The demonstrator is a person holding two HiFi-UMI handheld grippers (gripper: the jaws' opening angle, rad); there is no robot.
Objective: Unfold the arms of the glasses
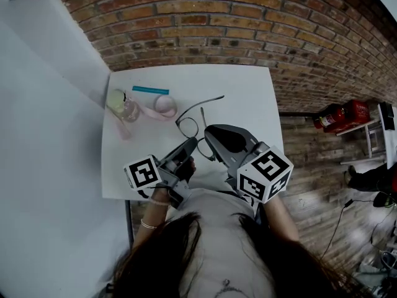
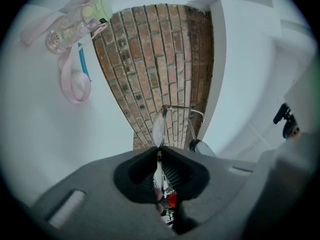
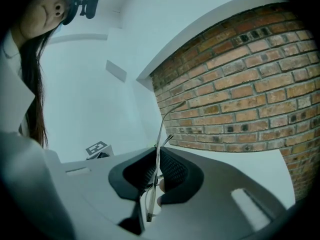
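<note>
A: Where're the glasses (image 1: 189, 126)?
B: Over mid worktop (image 1: 248, 98), btwn both grippers, one arm (image 1: 208, 100) sticking out toward the brick wall (image 1: 217, 23).
A: Jaws?
B: Left gripper (image 2: 159, 156) jaws closed on the frame by a lens; right gripper (image 3: 156, 159) jaws closed on thin frame wire. Bottle (image 1: 122, 104) & pink strap (image 1: 162, 106) at far left.

White square worktop (image 1: 248, 104), its far edge against a brick wall (image 1: 248, 23). At the far left corner a clear bottle (image 1: 123, 106) with a pale green cap lies on its side. A pink strap (image 1: 162, 107) loops out beside the bottle. A thin blue stick (image 1: 150, 90) lies just beside the strap, on the wall side.
</note>
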